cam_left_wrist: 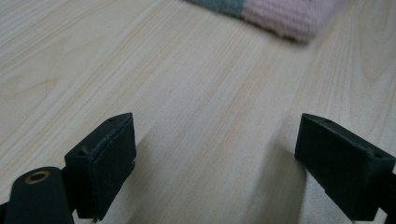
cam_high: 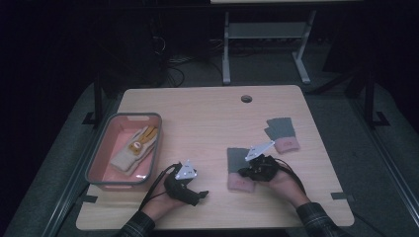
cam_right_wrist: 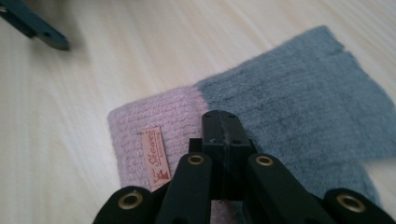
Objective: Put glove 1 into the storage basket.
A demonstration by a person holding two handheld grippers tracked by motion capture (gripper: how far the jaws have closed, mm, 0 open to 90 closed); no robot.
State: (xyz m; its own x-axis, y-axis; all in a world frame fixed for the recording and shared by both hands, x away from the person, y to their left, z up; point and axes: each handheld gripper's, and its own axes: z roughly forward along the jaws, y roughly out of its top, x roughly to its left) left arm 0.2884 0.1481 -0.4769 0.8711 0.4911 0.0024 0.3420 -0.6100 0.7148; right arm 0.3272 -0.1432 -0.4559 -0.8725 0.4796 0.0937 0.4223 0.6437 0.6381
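R gripper (cam_right_wrist: 223, 122) — jaws fully closed, pressed together over nearest grey-pink glove (cam_high: 238, 168), no fabric visibly pinched. That glove lies at table (cam_high: 207, 113) 5 o'clock; 2nd glove (cam_high: 282, 133) at 3. L gripper (cam_left_wrist: 215, 154) wide apart, empty, 7 o'clock. Pink bin (cam_high: 101, 158) at 9 w/ tan glove (cam_high: 134, 148).
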